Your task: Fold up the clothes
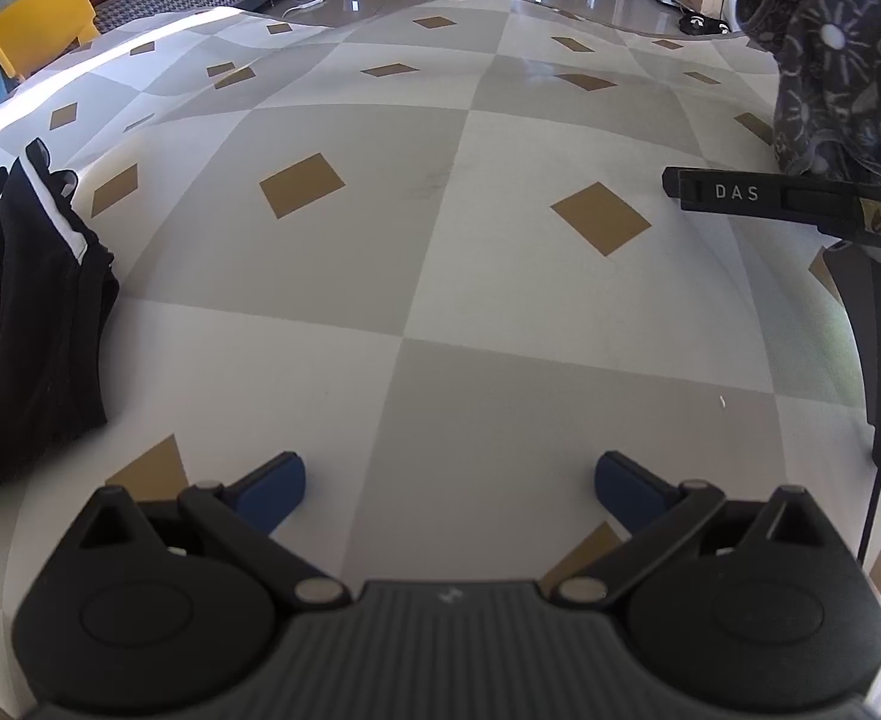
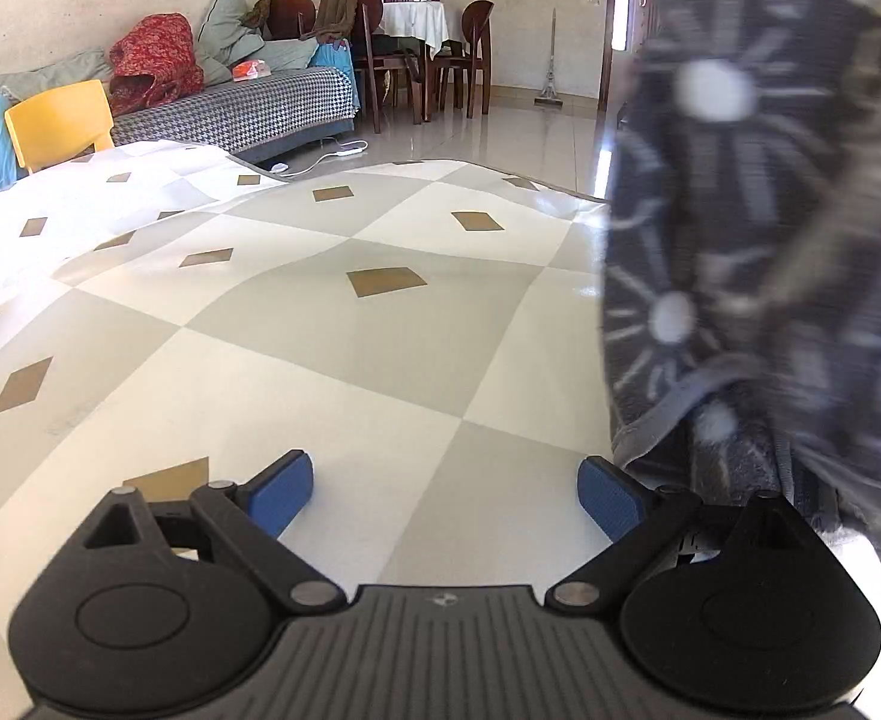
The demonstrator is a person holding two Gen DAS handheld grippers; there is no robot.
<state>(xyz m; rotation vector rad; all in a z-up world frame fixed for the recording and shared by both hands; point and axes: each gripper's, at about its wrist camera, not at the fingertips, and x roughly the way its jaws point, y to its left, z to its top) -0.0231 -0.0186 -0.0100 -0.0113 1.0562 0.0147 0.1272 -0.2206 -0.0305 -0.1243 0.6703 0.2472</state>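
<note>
Left wrist view: our left gripper (image 1: 449,483) hovers spread and empty above the checked tabletop (image 1: 440,300); black clothes (image 1: 26,312) lie far left.

Right wrist view: our right gripper (image 2: 445,489) is spread too, with a patterned garment (image 2: 758,240) hanging just beside it, which could snag a finger.

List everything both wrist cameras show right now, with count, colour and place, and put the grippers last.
Tablecloth: one, white and grey checks with tan diamonds, covering the work surface.
Black clothes: one pile, black with a white strip, at the left edge of the table.
Patterned garment: one, dark blue-grey with pale print, hanging at the right, close to the right camera.
Yellow chair: one, beyond the table's far left edge.
Sofa: one, black-and-white houndstooth cover, against the far wall.
Red cloth: one, heaped on the sofa.
Dining chairs: several, dark wood, around a white-clothed table at the back.
Left gripper: black, blue pads, open, above the table.
Right gripper: black, blue pads, open, beside the patterned garment.
</note>
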